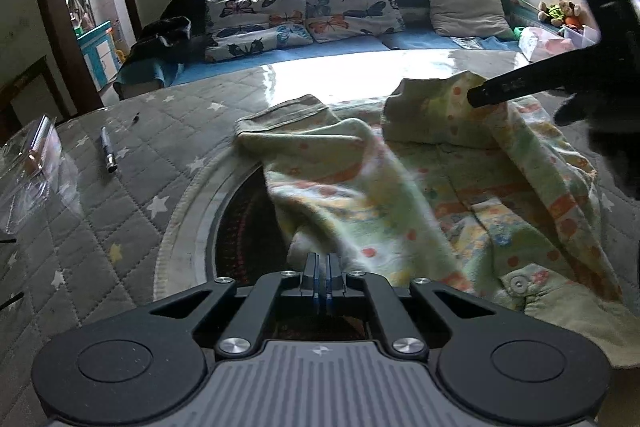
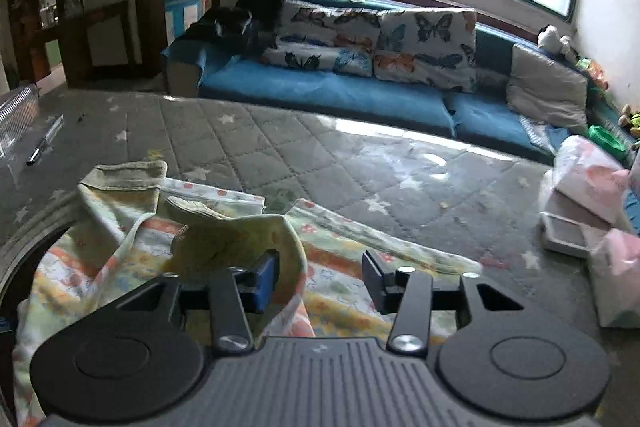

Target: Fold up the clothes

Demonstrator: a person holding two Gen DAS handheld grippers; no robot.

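A pale green and yellow child's garment (image 1: 400, 195) with an orange flower print and a snap button lies crumpled on the grey quilted star cover (image 1: 120, 195). My left gripper (image 1: 322, 267) is shut on the garment's near edge, which rises to its tips. In the right wrist view the garment (image 2: 224, 227) lies below my right gripper (image 2: 320, 279). Its jaws stand open, and a raised fold of cloth runs between them, close to the left pad. One of the right gripper's fingers (image 1: 504, 89) shows over the garment's far corner in the left wrist view.
A pen (image 1: 107, 151) and a clear plastic bag (image 1: 36, 163) lie to the left. A dark round opening (image 1: 248, 227) sits under the garment's left side. Pink packages (image 2: 592, 179) and a small flat box (image 2: 568, 235) lie to the right. Behind is a blue sofa (image 2: 328, 91) with butterfly cushions.
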